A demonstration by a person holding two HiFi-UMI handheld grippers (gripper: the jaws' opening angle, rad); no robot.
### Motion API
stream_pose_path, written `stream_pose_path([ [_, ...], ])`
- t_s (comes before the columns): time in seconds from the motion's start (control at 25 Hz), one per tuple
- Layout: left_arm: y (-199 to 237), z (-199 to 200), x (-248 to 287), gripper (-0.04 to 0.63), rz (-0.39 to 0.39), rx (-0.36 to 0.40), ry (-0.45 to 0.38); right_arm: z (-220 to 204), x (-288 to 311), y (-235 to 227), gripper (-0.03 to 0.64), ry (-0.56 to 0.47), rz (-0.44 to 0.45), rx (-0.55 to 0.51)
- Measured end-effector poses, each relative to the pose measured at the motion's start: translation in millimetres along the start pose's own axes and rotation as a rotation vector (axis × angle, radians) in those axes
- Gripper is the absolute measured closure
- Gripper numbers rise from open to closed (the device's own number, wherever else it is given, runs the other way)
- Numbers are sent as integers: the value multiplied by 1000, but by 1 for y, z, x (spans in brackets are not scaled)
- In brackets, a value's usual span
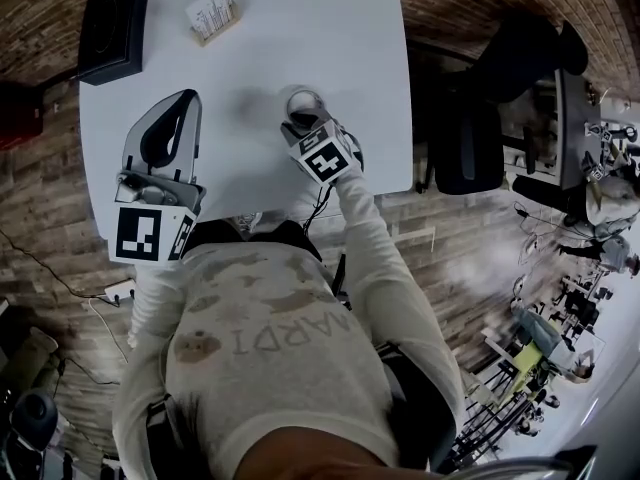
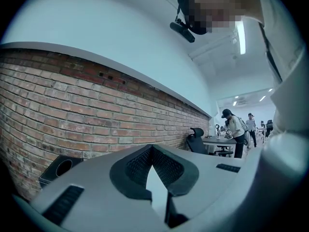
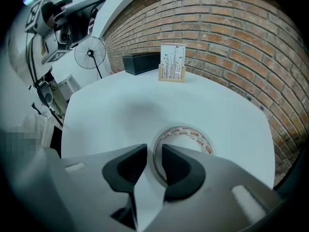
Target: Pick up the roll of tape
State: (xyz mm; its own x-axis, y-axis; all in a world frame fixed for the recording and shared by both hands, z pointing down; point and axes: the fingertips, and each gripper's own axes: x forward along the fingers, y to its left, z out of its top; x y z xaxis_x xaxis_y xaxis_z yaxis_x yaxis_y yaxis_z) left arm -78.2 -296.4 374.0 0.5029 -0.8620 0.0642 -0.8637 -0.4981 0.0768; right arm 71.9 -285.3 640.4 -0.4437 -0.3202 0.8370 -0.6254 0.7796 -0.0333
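The roll of tape (image 1: 303, 100) lies flat on the white table (image 1: 300, 28), a pale ring with red print (image 3: 193, 134). My right gripper (image 1: 300, 120) points steeply down onto its near side. In the right gripper view the right gripper (image 3: 153, 153) straddles the ring's near wall, one jaw outside and one in the hole, with a thin gap still showing beside the wall. My left gripper (image 1: 188, 96) hovers level over the table's left part, well apart from the tape. Its jaws (image 2: 152, 149) meet at the tips with nothing between them.
A black speaker box (image 1: 112, 30) sits at the table's far left corner, and a card holder (image 1: 212, 13) stands at the far edge. A brick wall (image 3: 231, 42) runs behind the table. An office chair (image 1: 470, 138) stands to the right of the table.
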Motion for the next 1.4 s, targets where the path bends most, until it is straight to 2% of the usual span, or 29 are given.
stream_pose_path([
  [0.16,-2,-1,3,589,-6,0,1,0,0,2,546,4,23,-21],
  [0.44,-6,1,2,589,-13,6,2,0,-6,9,563,-24,4,-20],
  [1.08,-28,9,0,589,-34,37,-12,39,-92,-5,563,-420,-111,223],
  [1.4,-45,16,-4,589,-64,47,-26,39,-133,-6,563,-520,-167,264],
])
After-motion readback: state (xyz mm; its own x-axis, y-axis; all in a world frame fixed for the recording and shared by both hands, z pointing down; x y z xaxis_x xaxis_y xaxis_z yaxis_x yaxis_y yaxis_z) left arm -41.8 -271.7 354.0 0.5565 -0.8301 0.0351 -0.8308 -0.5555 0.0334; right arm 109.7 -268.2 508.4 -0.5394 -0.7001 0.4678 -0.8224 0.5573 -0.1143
